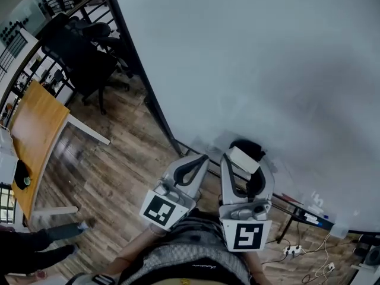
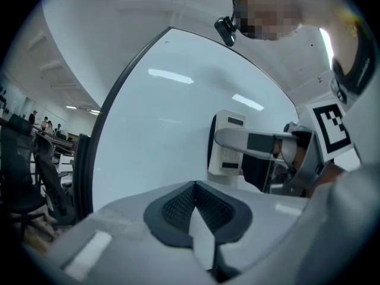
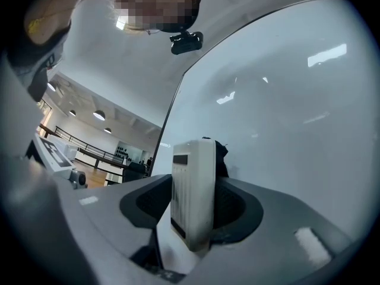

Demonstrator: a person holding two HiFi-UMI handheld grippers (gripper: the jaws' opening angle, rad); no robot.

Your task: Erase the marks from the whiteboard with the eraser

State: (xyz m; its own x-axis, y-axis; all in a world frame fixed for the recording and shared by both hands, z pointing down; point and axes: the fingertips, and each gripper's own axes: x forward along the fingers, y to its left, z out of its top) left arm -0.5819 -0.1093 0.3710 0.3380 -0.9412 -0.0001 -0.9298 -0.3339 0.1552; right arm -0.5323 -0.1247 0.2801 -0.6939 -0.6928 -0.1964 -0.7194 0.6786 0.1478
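I'm holding the eraser [image 3: 193, 186] clamped upright between the jaws of the right tool [image 1: 245, 162], close to the lower part of the whiteboard [image 1: 255, 58], though I'm not managing to tell whether it is touching. The left tool [image 2: 196, 209] is sitting closed on nothing just to its left. I'm expecting that pressing hard or at a slant could be twisting the eraser loose in that narrow grip. The only holder showing is the board's ledge [image 1: 288, 202] at the right, carrying bits too small to name.
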